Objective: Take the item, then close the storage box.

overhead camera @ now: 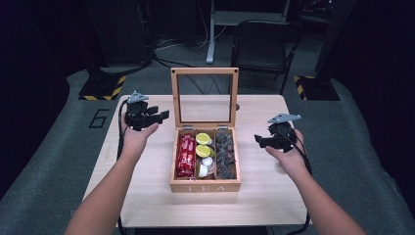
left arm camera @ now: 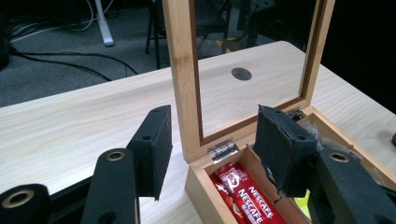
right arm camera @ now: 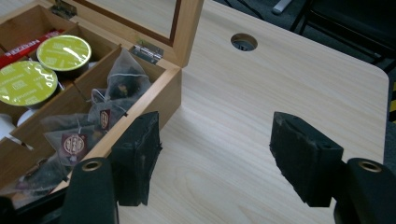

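We see a wooden tea box [overhead camera: 205, 187] at centre of the high view, on the light wood surface [overhead camera: 147, 196], w/ "TEA" on its front wall. Its glass-paned lid [overhead camera: 204, 71] stands upright at the back, hinged open.

The box has three compartments running front to back. Left compartment: red Nescafe stick packs [overhead camera: 186, 155], lying lengthwise. Middle compartment: two green-topped capsules [overhead camera: 203, 145] toward the back, white creamer pots [overhead camera: 205, 165] toward the front. Right compartment: dark pyramid tea bags [overhead camera: 225, 154] in clear mesh, piled loosely; in the right gripper view, upper left, we make out their strings and small round tags [right arm camera: 74, 143].

The left gripper [overhead camera: 145, 117] sits left of the box, near the lid's left post, off the surface. In the left gripper view its jaws are apart, nothing between the pads; the box's back left corner and lid post show between and beyond them, not touched.

The right gripper [overhead camera: 274, 138] sits right of the box, apart from it, jaws pointing toward it. Its jaws are released too, w/ bare surface between the pads; box wall is just beside the left-hand jaw in the right gripper view, no contact that we can tell.

A round cable hole [right arm camera: 243, 42] is in the surface behind the box.
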Demonstrator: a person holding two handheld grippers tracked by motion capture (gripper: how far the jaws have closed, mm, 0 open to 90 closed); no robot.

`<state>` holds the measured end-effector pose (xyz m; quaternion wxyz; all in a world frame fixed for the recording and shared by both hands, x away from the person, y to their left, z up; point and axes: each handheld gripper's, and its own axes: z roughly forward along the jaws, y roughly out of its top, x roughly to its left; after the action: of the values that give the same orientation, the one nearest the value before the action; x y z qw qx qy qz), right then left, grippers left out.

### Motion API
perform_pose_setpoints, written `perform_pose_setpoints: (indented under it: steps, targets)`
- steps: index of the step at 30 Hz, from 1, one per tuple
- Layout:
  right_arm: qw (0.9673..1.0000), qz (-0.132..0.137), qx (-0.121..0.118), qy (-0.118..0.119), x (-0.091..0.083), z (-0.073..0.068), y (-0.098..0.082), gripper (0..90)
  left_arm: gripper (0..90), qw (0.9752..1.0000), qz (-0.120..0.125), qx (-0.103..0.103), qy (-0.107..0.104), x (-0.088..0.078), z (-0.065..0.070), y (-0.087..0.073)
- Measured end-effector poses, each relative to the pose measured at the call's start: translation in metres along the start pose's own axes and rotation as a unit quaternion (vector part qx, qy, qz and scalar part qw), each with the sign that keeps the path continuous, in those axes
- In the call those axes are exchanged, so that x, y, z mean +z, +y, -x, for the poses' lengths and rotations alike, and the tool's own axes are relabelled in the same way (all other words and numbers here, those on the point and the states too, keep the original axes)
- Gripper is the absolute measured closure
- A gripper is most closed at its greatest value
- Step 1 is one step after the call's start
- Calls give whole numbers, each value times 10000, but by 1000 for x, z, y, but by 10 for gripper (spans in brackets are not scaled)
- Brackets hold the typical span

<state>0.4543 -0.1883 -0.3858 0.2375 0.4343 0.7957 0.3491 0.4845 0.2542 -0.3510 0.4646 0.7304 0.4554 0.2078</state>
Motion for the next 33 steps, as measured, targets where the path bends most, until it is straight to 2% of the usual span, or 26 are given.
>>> perform_pose_setpoints:
  steps: [3,6,7,10,12,13,15,21,23,24,29,33]
  targets:
    - [10000,15,43,40,2,-1,6,327,463,10000,-7,-15,-10,1,0,0]
    - [10000,27,-24,40,2,-3,13,327,463,10000,3,19,-14,1,0,0]
    - [9999,43,-126,65,2,-2,14,328,463,10000,-8,21,-19,1,0,0]
    - [9998,56,-149,86,4,-3,20,328,463,10000,9,-15,-1,1,0,0]
    - [9999,98,-41,113,7,-4,24,327,463,10000,6,-15,-8,2,1,0]
    - [9998,78,-90,138,8,-3,25,328,463,10000,14,-14,-17,2,1,0]
    - [9998,98,-27,167,10,-5,29,328,463,10000,-2,-2,-39,3,2,0]
    - [9996,103,-160,219,17,-7,36,328,463,10000,-44,1,-51,5,1,-1]
    - [9996,109,-62,238,19,-9,38,331,463,10000,-35,-7,-31,5,0,-1]
    - [9995,128,-162,255,20,-8,39,332,463,10000,-27,-9,-27,5,0,-1]
    - [9994,121,-47,309,25,-10,46,332,463,10000,-34,-21,-44,7,1,-1]
    - [9994,136,-89,322,28,-12,53,333,463,10000,-53,-24,-56,8,2,-1]
